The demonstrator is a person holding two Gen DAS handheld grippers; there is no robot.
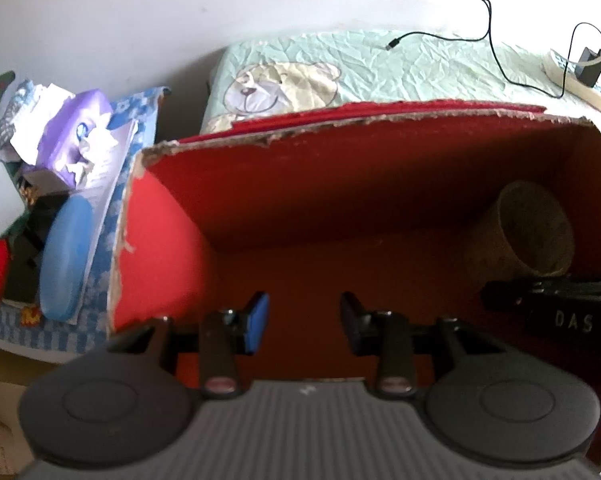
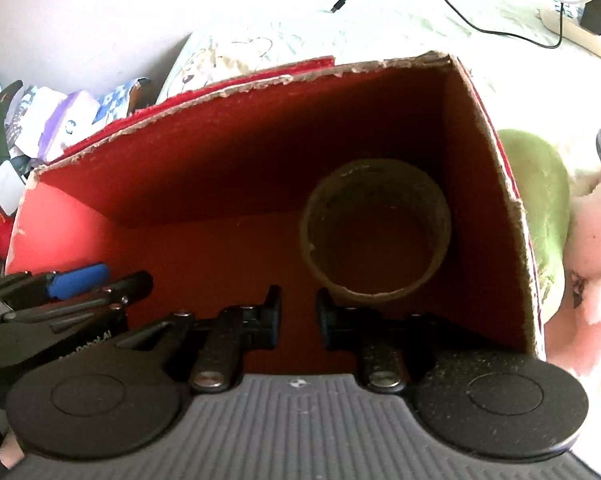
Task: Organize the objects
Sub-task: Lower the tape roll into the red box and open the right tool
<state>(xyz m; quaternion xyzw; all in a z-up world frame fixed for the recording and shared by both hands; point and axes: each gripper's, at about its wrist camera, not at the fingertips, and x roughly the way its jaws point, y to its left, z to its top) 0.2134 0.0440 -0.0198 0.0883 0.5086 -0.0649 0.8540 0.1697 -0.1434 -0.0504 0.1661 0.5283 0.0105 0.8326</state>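
One bed (image 1: 380,64) carries one red box (image 1: 260,184), open-topped, with one brown cup (image 2: 374,236) standing inside near its right wall. Two grippers point into it: the left gripper (image 1: 303,322) and the right gripper (image 2: 298,316), both jaws parted with nothing between them

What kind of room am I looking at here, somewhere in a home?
Most likely a bedroom. A bed with a crumpled green teddy-bear sheet lies behind the red cardboard box, a power strip with a charger cable rests on it, and household clutter is piled beside it.
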